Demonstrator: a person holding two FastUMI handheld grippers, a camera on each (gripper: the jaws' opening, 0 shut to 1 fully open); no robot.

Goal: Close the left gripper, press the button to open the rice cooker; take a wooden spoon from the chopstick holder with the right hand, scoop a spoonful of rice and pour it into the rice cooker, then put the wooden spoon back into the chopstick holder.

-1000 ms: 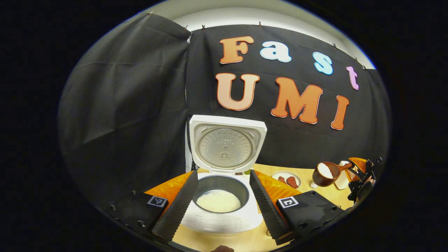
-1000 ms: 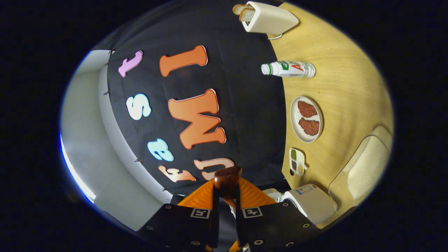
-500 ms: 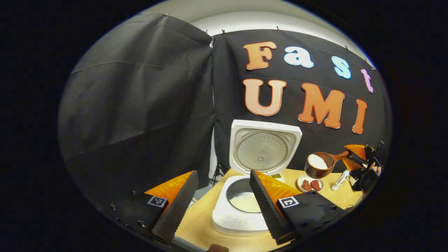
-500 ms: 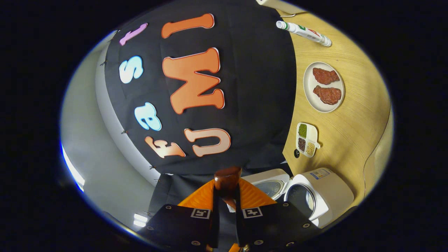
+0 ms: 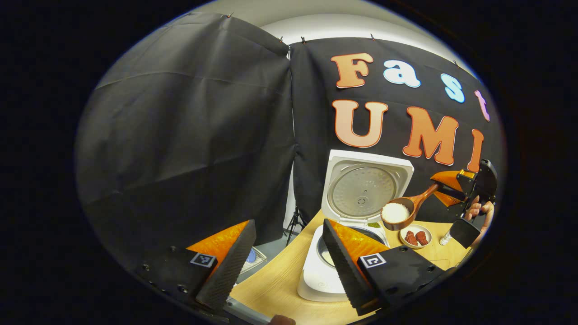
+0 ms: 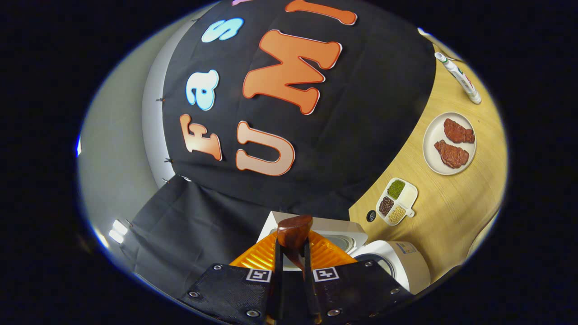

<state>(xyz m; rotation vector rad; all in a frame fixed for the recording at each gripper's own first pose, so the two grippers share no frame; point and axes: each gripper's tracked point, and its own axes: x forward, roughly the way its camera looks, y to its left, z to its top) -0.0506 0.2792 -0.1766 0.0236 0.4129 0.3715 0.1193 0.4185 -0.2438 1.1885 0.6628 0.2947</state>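
The white rice cooker (image 5: 321, 275) stands open on the wooden table, lid (image 5: 368, 189) upright, its pot partly hidden behind my left gripper's right finger. My left gripper (image 5: 287, 225) is open and holds nothing, to the cooker's left. A brown wooden spoon (image 5: 397, 213) heaped with white rice hangs level just above and right of the pot, its handle in my right gripper (image 5: 454, 186), which a hand (image 5: 478, 211) holds. In the right gripper view the right gripper (image 6: 292, 253) is shut on the spoon (image 6: 294, 228), with the cooker (image 6: 397, 266) below and to the right.
A plate with two pieces of meat (image 6: 449, 143), a small divided dish of grains (image 6: 397, 201) and a lying bottle (image 6: 458, 76) sit on the table (image 6: 451, 212) beyond the cooker. The plate (image 5: 415, 237) lies right of the cooker. The table's left edge (image 5: 266, 275) drops to the floor.
The right gripper has carried the rice-filled spoon up and leftward, close to the open cooker. My left gripper has drifted left, so the cooker now sits to the right of its fingers.
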